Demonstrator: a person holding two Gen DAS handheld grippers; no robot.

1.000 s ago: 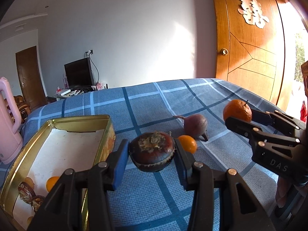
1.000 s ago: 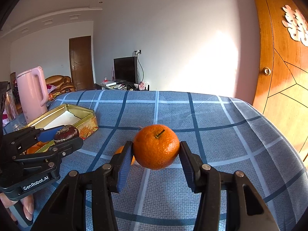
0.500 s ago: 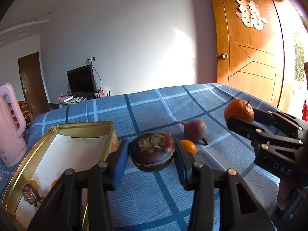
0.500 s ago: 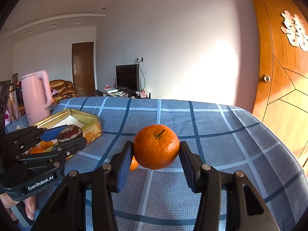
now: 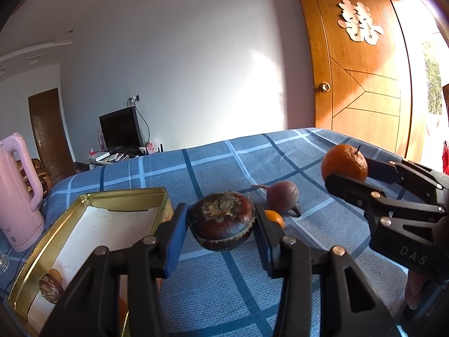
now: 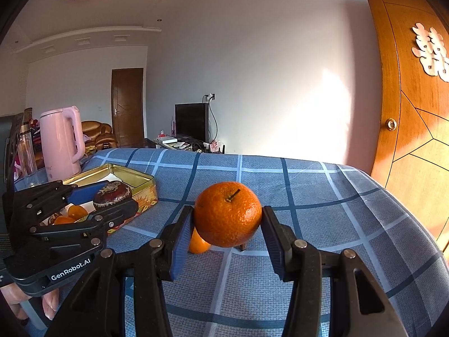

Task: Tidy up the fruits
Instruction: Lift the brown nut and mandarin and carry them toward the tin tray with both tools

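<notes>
Tongs: left tongs [image 5: 221,224] pinching the water chestnut [image 5: 221,224], right tongs [image 6: 227,216] pinching the mandarin [image 6: 227,213]; carry both leftward over the gold tin [image 5: 92,196], lower, then release.

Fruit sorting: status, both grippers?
Left gripper shut on dark round fruit, beside gold tin. Right gripper shut on orange. Red root and small orange fruit on cloth. Nothing blocking.
</notes>
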